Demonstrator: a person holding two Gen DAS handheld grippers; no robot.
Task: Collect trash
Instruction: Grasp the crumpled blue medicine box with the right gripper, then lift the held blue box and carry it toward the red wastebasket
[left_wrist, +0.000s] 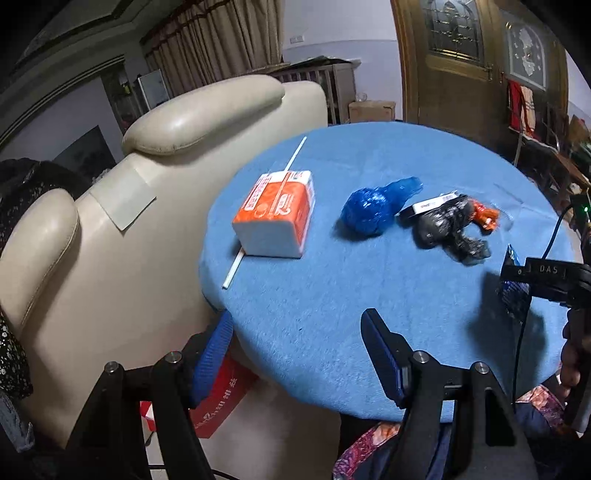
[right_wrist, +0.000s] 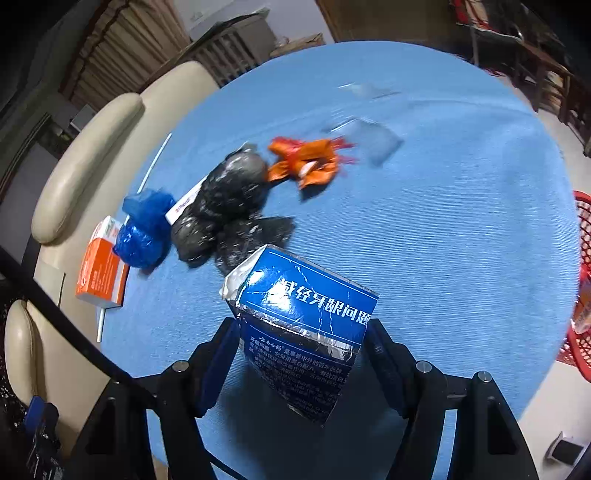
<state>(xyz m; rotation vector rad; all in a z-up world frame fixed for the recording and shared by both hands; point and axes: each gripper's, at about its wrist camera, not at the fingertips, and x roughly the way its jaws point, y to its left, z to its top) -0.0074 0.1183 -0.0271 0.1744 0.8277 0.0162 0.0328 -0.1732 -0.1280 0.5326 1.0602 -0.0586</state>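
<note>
On the round blue-clothed table (left_wrist: 332, 295) lie a crumpled blue plastic bag (left_wrist: 369, 210) (right_wrist: 144, 229), a black plastic bag (left_wrist: 447, 229) (right_wrist: 225, 210) and an orange wrapper (left_wrist: 487, 218) (right_wrist: 306, 162). My right gripper (right_wrist: 301, 325) is shut on a crumpled blue carton with white lettering (right_wrist: 303, 314), held above the table's near side. In the left wrist view it shows at the right edge as the right gripper (left_wrist: 543, 280). My left gripper (left_wrist: 297, 317) hovers open over the table's near-left edge with nothing between its fingers.
An orange-and-white tissue pack (left_wrist: 277, 218) (right_wrist: 101, 273) rests on a white straw (left_wrist: 232, 271) at the table's left. Clear plastic scraps (right_wrist: 376, 142) lie farther back. A red mesh basket (right_wrist: 581, 288) stands off the right edge. A cream armchair (left_wrist: 110, 240) flanks the left side.
</note>
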